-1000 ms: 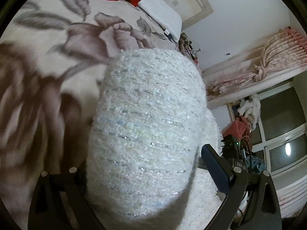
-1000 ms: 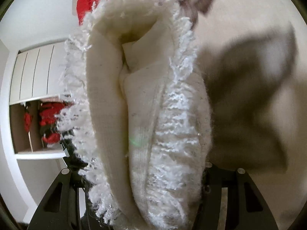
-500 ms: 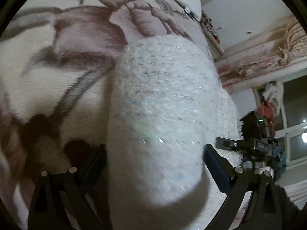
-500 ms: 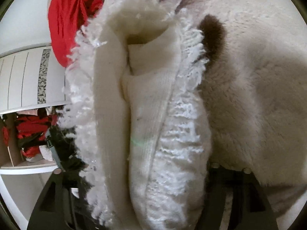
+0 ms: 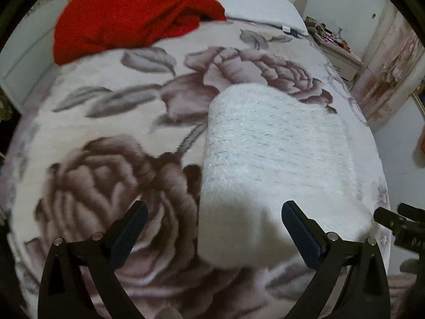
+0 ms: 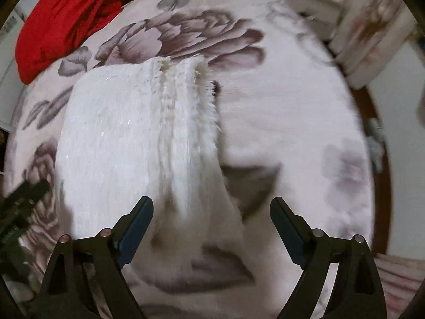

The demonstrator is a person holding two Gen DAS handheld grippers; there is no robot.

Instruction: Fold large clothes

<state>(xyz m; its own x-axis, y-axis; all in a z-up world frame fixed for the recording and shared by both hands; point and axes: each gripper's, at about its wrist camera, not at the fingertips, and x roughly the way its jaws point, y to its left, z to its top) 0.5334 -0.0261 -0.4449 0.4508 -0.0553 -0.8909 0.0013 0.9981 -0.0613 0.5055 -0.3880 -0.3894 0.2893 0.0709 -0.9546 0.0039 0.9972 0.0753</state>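
Observation:
A folded white fuzzy garment [image 5: 268,159] lies flat on the rose-patterned blanket [image 5: 111,133]. My left gripper [image 5: 215,212] hovers above its near end, jaws wide open, pads clear of the cloth. In the right wrist view the same white garment [image 6: 138,138] shows its fringed edge running up the middle. Above its near end, the right gripper [image 6: 211,208] has its jaws still opening and nothing pressed between them. The other gripper's black body shows at each view's edge.
A crumpled red garment [image 5: 138,10] lies at the far end of the bed, beside a white pillow [image 5: 263,8]. A cluttered nightstand [image 5: 337,50] and pink curtain [image 5: 393,61] stand beyond the bed's right edge [image 6: 372,122].
Both grippers let go of the white garment, opened wide and rose away from it. The garment now rests folded on the blanket, and both views tilted downward.

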